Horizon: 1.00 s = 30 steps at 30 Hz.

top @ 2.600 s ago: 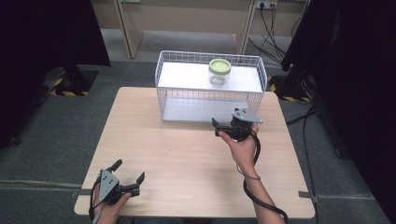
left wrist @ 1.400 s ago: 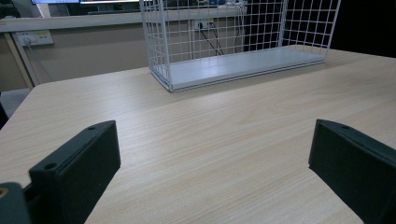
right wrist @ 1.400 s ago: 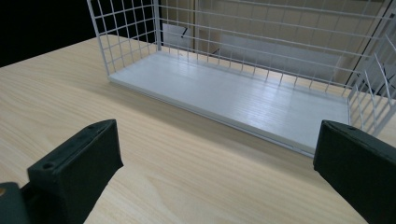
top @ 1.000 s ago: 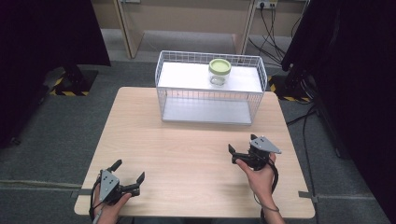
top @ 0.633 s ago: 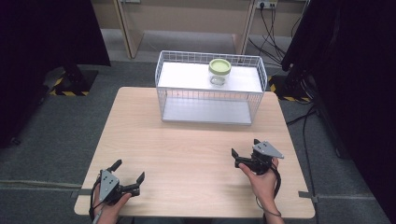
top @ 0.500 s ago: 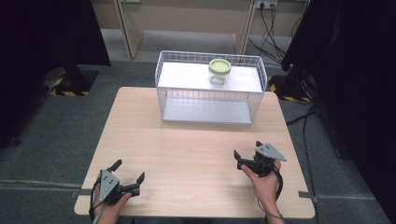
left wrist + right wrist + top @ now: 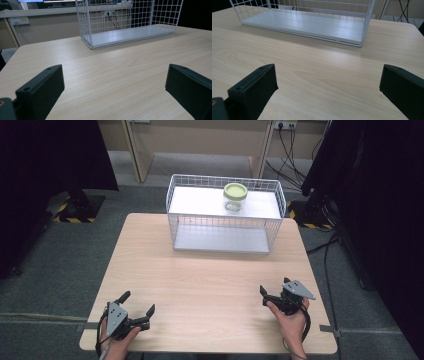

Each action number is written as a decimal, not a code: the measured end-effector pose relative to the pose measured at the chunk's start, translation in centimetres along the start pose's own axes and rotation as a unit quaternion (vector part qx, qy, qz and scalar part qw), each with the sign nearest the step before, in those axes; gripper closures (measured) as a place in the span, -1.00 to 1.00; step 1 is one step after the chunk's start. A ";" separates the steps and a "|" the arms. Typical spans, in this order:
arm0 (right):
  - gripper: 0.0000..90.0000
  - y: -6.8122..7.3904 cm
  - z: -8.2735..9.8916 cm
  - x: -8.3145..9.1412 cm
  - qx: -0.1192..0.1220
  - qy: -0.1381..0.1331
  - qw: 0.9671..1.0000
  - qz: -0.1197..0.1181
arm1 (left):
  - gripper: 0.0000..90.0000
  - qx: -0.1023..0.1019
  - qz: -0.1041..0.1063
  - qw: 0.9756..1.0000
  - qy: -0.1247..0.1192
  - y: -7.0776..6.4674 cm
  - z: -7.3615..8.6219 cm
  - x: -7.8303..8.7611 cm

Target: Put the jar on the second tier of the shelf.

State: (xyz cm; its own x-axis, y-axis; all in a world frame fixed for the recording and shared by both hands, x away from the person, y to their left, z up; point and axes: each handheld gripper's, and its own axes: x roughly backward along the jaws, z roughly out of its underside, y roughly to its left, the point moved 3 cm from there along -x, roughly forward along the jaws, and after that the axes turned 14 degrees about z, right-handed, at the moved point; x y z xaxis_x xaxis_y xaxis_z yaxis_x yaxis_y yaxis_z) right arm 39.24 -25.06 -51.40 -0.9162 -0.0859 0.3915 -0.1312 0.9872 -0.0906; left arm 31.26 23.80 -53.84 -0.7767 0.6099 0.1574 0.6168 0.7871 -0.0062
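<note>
Both grippers, left [image 7: 134, 307] and right [image 7: 274, 296], gaped empty at our near table edge, while the green-lidded jar [image 7: 235, 196] stood far ahead atop the wire rack [image 7: 223, 240], nearer our right.

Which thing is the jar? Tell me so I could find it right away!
Look at the far end of the wooden table, where a white wire rack stands. The jar sits on the rack's top shelf, right of the middle. It is small and see-through with a light green lid, the only green thing there.
</note>
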 end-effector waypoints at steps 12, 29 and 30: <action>-0.97 -0.9 1.2 -0.1 -0.006 0.009 1.000 0.013 | -0.96 -0.001 0.000 1.000 0.000 0.0 0.0 0.0; -0.96 -1.4 2.2 -0.3 -0.013 0.009 1.000 0.024 | -0.96 -0.002 0.000 1.000 0.001 0.0 0.0 0.0; -0.95 -1.4 2.2 -0.3 -0.013 0.008 1.000 0.024 | -0.96 -0.002 0.000 1.000 0.001 0.0 0.0 0.0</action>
State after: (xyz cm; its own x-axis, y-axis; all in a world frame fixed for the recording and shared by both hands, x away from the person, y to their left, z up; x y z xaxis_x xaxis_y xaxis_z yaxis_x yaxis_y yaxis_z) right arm 38.86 -26.69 -53.40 -0.9152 -0.0370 0.4014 -0.0775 0.9933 -0.0851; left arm 31.24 23.77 -53.84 -0.7765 0.6098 0.1588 0.6173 0.7867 -0.0030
